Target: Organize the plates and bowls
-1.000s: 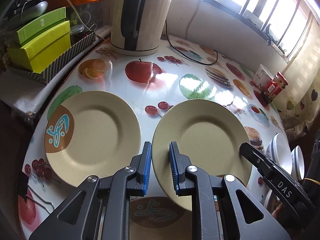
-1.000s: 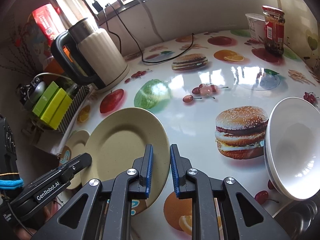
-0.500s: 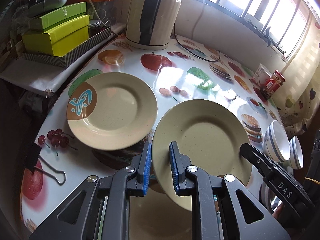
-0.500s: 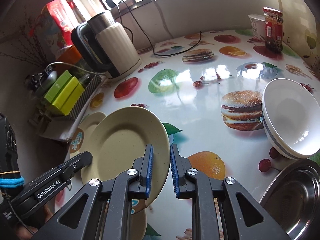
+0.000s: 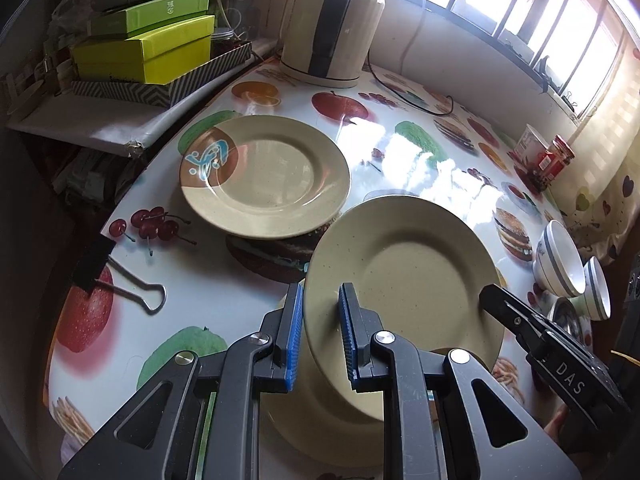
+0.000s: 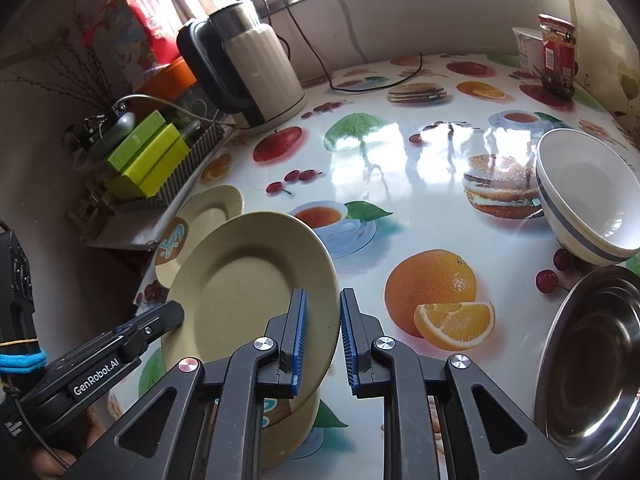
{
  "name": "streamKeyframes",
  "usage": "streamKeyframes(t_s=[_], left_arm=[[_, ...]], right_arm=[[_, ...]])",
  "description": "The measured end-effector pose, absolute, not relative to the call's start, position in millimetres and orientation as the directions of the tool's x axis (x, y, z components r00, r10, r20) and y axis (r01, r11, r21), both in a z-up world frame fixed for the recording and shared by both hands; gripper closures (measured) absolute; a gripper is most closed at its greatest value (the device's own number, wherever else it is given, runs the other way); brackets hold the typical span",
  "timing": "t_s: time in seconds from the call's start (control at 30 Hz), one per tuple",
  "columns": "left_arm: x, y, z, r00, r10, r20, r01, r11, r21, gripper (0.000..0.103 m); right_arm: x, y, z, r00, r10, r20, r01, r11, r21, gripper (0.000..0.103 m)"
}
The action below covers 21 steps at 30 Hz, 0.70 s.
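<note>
I hold one beige plate (image 5: 404, 276) (image 6: 248, 288) in the air, tilted, between both grippers. My left gripper (image 5: 320, 332) is shut on its left rim, and my right gripper (image 6: 322, 336) is shut on the opposite rim. Directly below it sits a beige stack (image 5: 320, 416) (image 6: 288, 412) with a brown and blue mark. A second beige plate (image 5: 264, 176) (image 6: 204, 216) with the same mark lies flat near the table's left edge. White bowls with grey bands (image 5: 556, 264) (image 6: 588, 200) and a steel bowl (image 6: 592, 364) stand to the right.
The table (image 5: 224, 280) has a glossy cloth printed with fruit and burgers. A cream kettle (image 5: 332, 28) (image 6: 256, 72) with its cord stands at the back. Green boxes (image 5: 148, 44) fill a side shelf on the left. A binder clip (image 5: 120, 280) lies near the left edge, a red jar (image 6: 558, 56) far right.
Both grippers have carried the plate back toward the table's near edge, away from the kettle. It now hangs over the beige stack, and the marked plate on the table lies farther off.
</note>
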<state>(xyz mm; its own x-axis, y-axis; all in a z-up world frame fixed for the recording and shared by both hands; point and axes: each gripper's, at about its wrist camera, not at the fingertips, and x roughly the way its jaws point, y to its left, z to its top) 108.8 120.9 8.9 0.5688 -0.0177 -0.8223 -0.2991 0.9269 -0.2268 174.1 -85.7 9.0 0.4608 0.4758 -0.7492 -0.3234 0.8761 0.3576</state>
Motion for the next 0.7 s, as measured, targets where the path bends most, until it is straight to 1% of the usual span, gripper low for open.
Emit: streamKeyframes(t_s=[0.47, 0.53, 0.6, 0.7], left_arm=[[83.8, 127.4, -1.2, 0.550, 0.002, -0.835, -0.329, 0.920, -0.214, 0.084], [80.9, 127.7, -0.6, 0.561, -0.013, -0.828, -0.316, 0.921, -0.229, 0.084], [80.2, 124.3, 1.0, 0.568, -0.006, -0.823, -0.308, 0.926, -0.219, 0.084], [80.3, 122.3, -1.4, 0.563, -0.016, -0.826, -0.304, 0.926, -0.225, 0.084]], right_arm=[[154.6, -74.5, -0.6, 0.427, 0.479, -0.767, -0.353, 0.869, 0.347, 0.086], [152.4, -72.8, -1.6, 0.425, 0.476, -0.770, -0.358, 0.869, 0.340, 0.086], [149.9, -70.5, -2.0, 0.424, 0.475, -0.771, -0.367, 0.869, 0.333, 0.089], [148.1, -67.2, -3.7, 0.416, 0.480, -0.772, -0.377, 0.864, 0.335, 0.089]])
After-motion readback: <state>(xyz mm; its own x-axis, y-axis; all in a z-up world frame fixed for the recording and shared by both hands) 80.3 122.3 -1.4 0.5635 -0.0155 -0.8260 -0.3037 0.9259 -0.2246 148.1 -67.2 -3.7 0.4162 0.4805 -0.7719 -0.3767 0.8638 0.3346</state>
